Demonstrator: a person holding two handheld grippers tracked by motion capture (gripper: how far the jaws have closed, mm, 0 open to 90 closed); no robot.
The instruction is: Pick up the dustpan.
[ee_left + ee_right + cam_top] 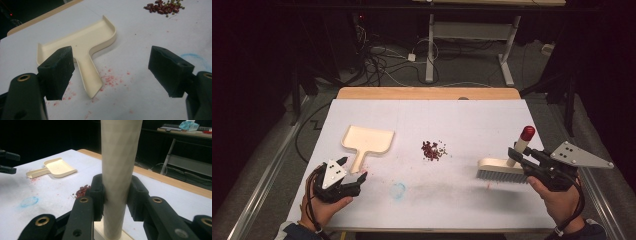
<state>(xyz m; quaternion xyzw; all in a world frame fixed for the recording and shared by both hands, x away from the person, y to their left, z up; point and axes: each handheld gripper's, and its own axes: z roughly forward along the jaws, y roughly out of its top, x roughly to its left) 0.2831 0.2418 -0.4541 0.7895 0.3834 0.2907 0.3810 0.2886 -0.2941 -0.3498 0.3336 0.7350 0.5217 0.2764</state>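
At the tabletop's (512, 210) seven o'clock, your left tool (352, 169) hangs with its jaws spread wide and holding nothing, just short of the dustpan's handle. In the left gripper view that tool (111, 71) frames the handle's free end between its pads. The cream dustpan (368, 141) lies flat at about ten o'clock, handle toward you, tray mouth away. It looks like thin moulded plastic: light, stiff and smooth, so it will likely skate on the white sheet if nudged. The flat handle (90, 77) is the place to take it, pinched across its narrow sides near the middle, with the tray's front edge kept pressed down.

At the centre sits a small heap of red beans (433, 150) with a few green ones among them, well apart from both tools. They are hard, loose and quick to roll, so short strokes should serve better than one hard push. A faint blue ring (398, 190) marks the sheet nearer you.

At four o'clock your right tool (523, 156) pinches the brush (502, 170) by its upright, red-capped handle (120, 170); the pads are pressed together on the pale shaft low down, just above the block. Its bristles rest on the sheet. The handle is rigid and smooth, and may twist in the grip.
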